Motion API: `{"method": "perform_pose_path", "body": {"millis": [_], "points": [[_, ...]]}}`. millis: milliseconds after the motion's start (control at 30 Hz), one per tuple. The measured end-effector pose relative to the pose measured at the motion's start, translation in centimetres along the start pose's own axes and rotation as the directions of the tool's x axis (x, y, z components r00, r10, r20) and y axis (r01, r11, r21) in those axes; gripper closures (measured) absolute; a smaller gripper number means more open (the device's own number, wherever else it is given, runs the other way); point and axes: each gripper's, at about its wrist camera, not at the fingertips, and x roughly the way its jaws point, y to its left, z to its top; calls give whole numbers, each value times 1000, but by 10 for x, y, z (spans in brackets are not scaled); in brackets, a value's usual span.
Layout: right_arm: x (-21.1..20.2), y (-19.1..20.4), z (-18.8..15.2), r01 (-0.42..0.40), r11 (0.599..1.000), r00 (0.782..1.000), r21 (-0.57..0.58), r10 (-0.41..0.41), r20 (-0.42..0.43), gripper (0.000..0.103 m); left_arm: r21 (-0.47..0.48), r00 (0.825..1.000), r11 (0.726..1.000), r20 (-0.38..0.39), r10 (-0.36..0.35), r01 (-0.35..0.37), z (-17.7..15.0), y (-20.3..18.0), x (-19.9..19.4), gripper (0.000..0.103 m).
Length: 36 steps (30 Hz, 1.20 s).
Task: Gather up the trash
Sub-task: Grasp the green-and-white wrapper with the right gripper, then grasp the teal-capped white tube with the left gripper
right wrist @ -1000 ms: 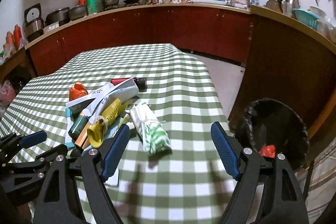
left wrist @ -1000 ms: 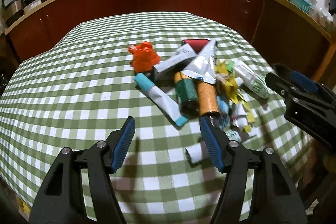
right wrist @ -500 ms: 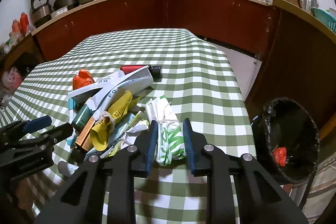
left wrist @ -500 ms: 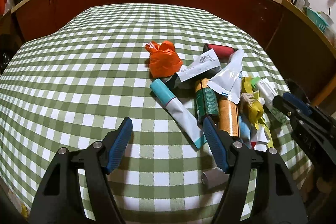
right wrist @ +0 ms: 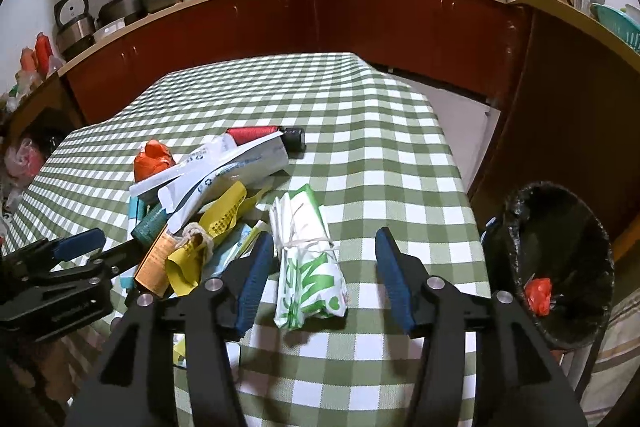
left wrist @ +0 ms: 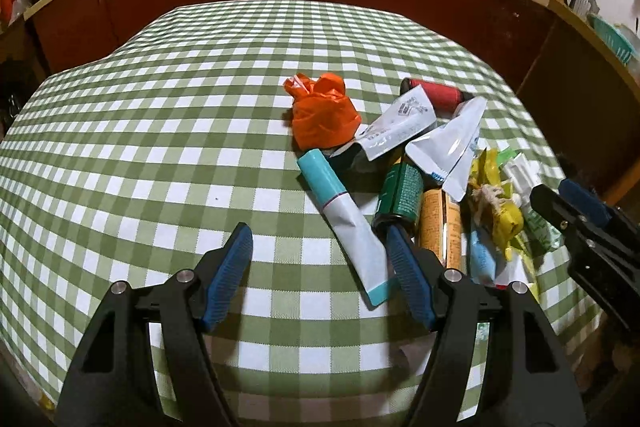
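Note:
A pile of trash lies on the green checked table: an orange bag, a teal and white tube, a green can, an orange can, white pouches and yellow wrappers. My left gripper is open and empty, just before the teal tube's flat end. My right gripper is open, its jaws on either side of a tied green and white bag on the table. A black-lined bin stands right of the table with a red scrap inside.
Dark red cabinets with pots and bottles on the counter ring the room. The table edge drops off beside the bin. The left gripper shows at the left in the right wrist view.
My right gripper narrowed around the green and white bag half a second ago and has opened wide again. My left gripper has moved forward toward the teal tube.

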Motion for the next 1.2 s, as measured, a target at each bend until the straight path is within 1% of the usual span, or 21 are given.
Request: {"method": "perform_pose_path", "body": {"millis": [33, 100, 133, 167, 267, 333, 367, 400, 467, 567, 633, 700, 767, 833, 900, 967, 1100, 1200], "points": [[0, 1, -1, -8, 1000, 1000, -1, 8, -2, 51, 5, 1000, 1000, -1, 0, 0, 0, -1, 0, 35], [1, 2, -1, -15, 1000, 1000, -5, 15, -7, 58, 20, 1000, 1000, -1, 1, -1, -1, -1, -1, 35], [1, 3, -2, -20, 1000, 1000, -6, 20, -11, 67, 27, 1000, 1000, -1, 4, -4, -2, -1, -1, 35], [2, 3, -3, -27, 1000, 999, -5, 27, -18, 72, 33, 1000, 999, -3, 7, -7, -3, 0, -2, 35], [2, 2, -6, -35, 999, 999, -3, 35, -19, 72, 32, 1000, 999, -2, 9, -9, -6, 4, -4, 38], [2, 2, -7, -36, 999, 999, -2, 36, -17, 72, 34, 1000, 999, 2, 9, -9, -7, 6, -6, 45], [2, 2, -8, -36, 999, 999, -1, 36, -16, 72, 37, 1000, 999, 3, 4, -5, -7, 6, -7, 51], [1, 2, -9, -36, 999, 999, -1, 36, -15, 73, 45, 1000, 999, 3, -1, 1, -7, 5, -7, 54], [0, 2, -10, -35, 999, 999, 1, 35, -13, 73, 43, 1000, 999, -1, -10, 10, -7, 4, -8, 54], [-2, 1, -11, -33, 999, 999, 4, 33, -9, 73, 7, 999, 999, -5, -39, 39, -9, 7, -14, 54], [-4, 0, -12, -30, 1000, 1000, 3, 30, -6, 73, 2, 999, 999, 0, -33, 33, -10, 7, -16, 53], [-6, -1, -13, -30, 1000, 1000, 2, 30, -4, 73, 8, 1000, 1000, -14, -29, 29, -12, 5, -13, 53], [-7, -2, -14, -32, 999, 999, 4, 32, -2, 73, 22, 1000, 1000, -7, -21, 22, -14, 3, -14, 53], [-9, -3, -15, -32, 999, 999, 6, 32, -2, 73, 23, 1000, 999, -6, -25, 25, -15, 3, -14, 58], [-11, -4, -16, -33, 999, 999, 9, 33, -1, 73, 33, 1000, 999, -5, -31, 31, -15, 5, -15, 73], [-12, -5, -18, -33, 999, 999, 10, 33, 2, 73, 27, 998, 998, -9, -58, 58, -15, 7, -15, 78], [-16, -7, -19, -30, 999, 999, 13, 30, 11, 73, 38, 998, 997, 3, -65, 65, -17, 12, -20, 87], [-18, -8, -19, -28, 1000, 999, 15, 28, 20, 73, 47, 998, 997, 14, -62, 62, -18, 13, -23, 90]]}}
